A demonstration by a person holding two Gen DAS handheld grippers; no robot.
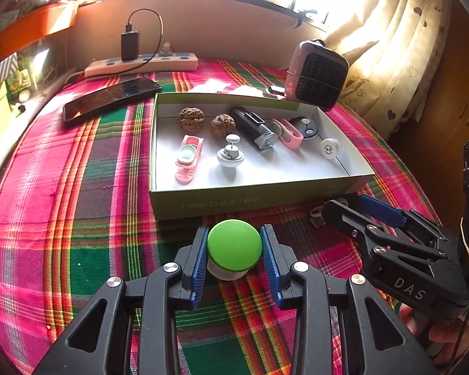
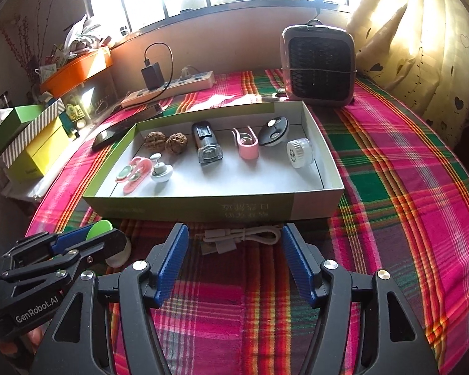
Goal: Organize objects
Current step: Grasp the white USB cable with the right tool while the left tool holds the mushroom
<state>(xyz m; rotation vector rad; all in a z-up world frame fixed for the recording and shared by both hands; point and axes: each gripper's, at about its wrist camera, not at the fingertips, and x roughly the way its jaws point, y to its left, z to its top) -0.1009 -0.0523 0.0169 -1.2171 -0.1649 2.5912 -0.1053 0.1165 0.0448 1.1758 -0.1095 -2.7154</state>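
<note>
1. Two things are not yet in the box [image 1: 253, 200]: the green-capped jar [image 1: 234, 247] and the white cable [image 2: 244, 236], both on the counter just before its near wall.
2. Best lift the jar straight up to clear that wall.
3. Left gripper [image 1: 234, 250] fingers close against the cap's sides.
4. Right gripper [image 2: 234, 262] fingers gape wide, empty, the cable just beyond them.

Left claw [image 1: 234, 250] closed in a grip, right claw [image 2: 234, 250] spread wide
</note>
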